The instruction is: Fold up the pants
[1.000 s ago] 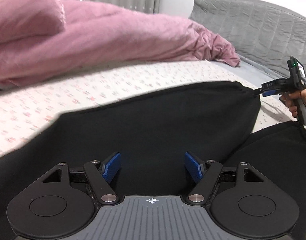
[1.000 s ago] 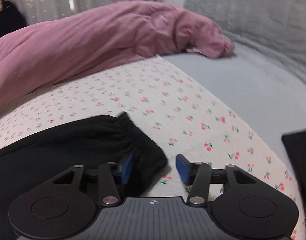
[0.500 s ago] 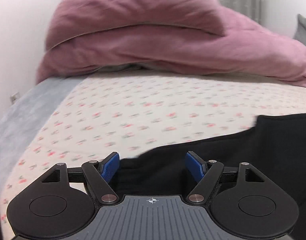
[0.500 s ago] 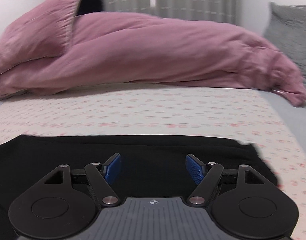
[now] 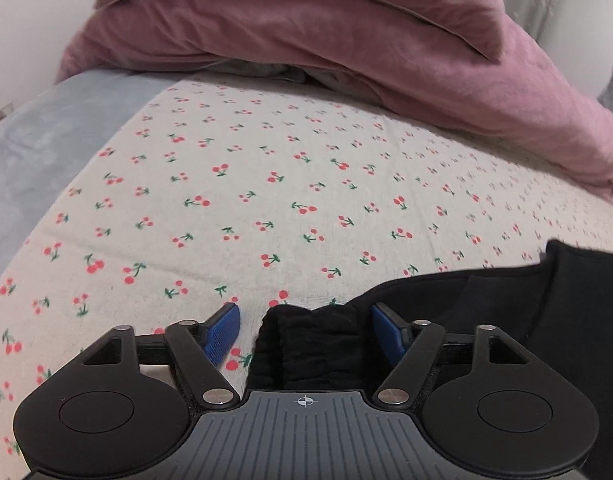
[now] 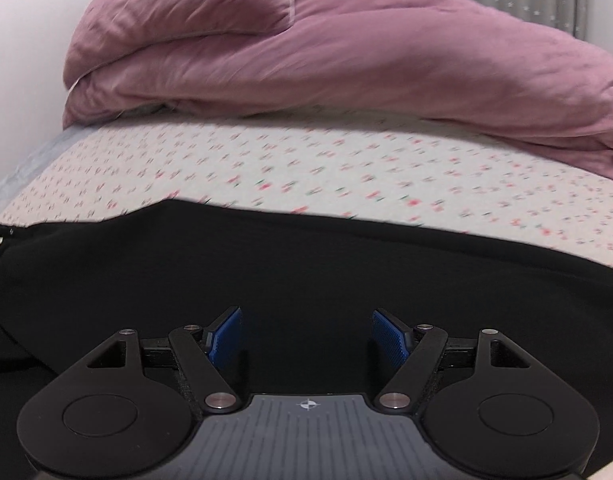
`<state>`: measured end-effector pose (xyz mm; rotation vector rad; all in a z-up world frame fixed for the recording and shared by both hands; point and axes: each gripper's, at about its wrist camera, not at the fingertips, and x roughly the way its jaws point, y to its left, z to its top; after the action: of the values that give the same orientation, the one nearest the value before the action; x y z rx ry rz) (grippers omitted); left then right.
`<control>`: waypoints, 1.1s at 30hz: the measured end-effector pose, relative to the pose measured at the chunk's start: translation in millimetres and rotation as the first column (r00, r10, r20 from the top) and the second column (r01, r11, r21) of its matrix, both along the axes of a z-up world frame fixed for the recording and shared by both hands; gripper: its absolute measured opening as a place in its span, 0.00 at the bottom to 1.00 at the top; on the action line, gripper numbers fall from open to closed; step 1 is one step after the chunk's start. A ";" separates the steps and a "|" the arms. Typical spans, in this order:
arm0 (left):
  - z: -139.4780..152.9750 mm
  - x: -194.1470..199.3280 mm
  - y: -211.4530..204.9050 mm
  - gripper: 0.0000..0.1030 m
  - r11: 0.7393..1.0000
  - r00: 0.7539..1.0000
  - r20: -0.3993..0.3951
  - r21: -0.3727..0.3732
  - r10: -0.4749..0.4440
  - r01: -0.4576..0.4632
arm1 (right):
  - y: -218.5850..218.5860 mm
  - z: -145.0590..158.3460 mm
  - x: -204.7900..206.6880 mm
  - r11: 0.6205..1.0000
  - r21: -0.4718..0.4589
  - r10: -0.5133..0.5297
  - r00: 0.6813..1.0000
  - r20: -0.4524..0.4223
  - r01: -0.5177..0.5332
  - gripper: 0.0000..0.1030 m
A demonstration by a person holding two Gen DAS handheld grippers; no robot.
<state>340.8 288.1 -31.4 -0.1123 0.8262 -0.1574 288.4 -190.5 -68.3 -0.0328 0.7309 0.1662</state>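
Note:
Black pants (image 5: 506, 312) lie on the cherry-print sheet (image 5: 266, 184). In the left wrist view their gathered end (image 5: 318, 340) sits between the open blue pads of my left gripper (image 5: 306, 330), which is not closed on it. In the right wrist view the pants (image 6: 306, 272) spread wide across the foreground. My right gripper (image 6: 306, 334) is open and empty, low over the middle of the black cloth. Neither gripper shows in the other's view.
A pink duvet and pillow (image 5: 306, 28) are piled at the far side of the bed, also in the right wrist view (image 6: 306, 52). A grey-blue blanket (image 5: 38, 152) lies along the left edge. A white wall is at the left.
Both grippers have swung left. The left one went from over the cloth's middle to its gathered left end. The right one let go of the right end and moved over the pants' middle.

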 end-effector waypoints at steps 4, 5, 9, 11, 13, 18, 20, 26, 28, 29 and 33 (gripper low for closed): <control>3.6 -5.2 -14.4 0.30 0.997 0.999 0.021 0.062 -0.044 0.042 | 20.0 -11.7 5.3 1.000 -0.020 0.014 0.999 -0.035 -0.015 0.70; 6.3 -8.2 -16.4 0.28 0.997 0.999 0.042 0.074 -0.029 0.026 | 24.6 -14.3 5.8 0.999 -0.037 0.014 0.999 -0.039 -0.015 0.72; 16.5 -25.1 -16.8 0.23 0.989 0.977 0.195 0.097 0.089 -0.110 | 30.8 -17.9 3.8 0.998 -0.069 0.014 1.000 -0.024 -0.015 0.76; 9.5 -22.1 -10.1 0.23 0.974 0.964 0.210 0.120 0.164 -0.192 | 30.1 -17.5 4.1 0.998 -0.066 0.011 1.000 -0.024 -0.013 0.76; -0.5 -14.4 -4.1 0.30 0.975 0.969 0.165 0.094 0.185 -0.202 | 29.4 -17.1 3.9 0.998 -0.066 0.010 1.000 -0.025 -0.012 0.76; 12.3 -22.7 -9.8 0.60 0.963 0.959 0.208 0.151 0.191 -0.225 | 30.5 -14.1 -0.4 0.998 -0.058 -0.012 1.000 -0.013 0.011 0.77; 25.2 -37.1 -20.8 0.69 0.956 0.946 0.268 0.178 0.182 -0.234 | 31.1 -11.1 -2.0 0.999 -0.034 -0.010 1.000 0.001 0.010 0.78; 49.3 -63.8 -78.9 0.70 0.987 0.960 0.279 0.148 0.014 -0.057 | 42.4 -11.9 1.9 1.000 -0.011 0.013 1.000 0.001 -0.013 0.78; 45.2 -69.3 -104.3 0.70 0.991 0.967 0.248 0.131 -0.059 0.027 | 41.3 -15.9 1.9 1.000 -0.002 0.012 1.000 -0.019 -0.012 0.78; 39.6 -71.0 -115.3 0.70 0.990 0.970 0.225 0.125 -0.089 0.061 | 37.6 -18.5 0.2 1.000 -0.001 0.002 1.000 -0.024 -0.002 0.78; 1.2 -75.9 -136.1 0.70 0.981 0.986 0.115 0.167 -0.119 0.099 | 12.1 -20.6 -19.8 0.998 -0.003 -0.056 0.998 0.000 0.056 0.78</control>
<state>265.0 152.0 -30.2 0.0947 0.7179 -0.1982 268.6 -178.4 -88.9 -0.0150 0.7313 0.1121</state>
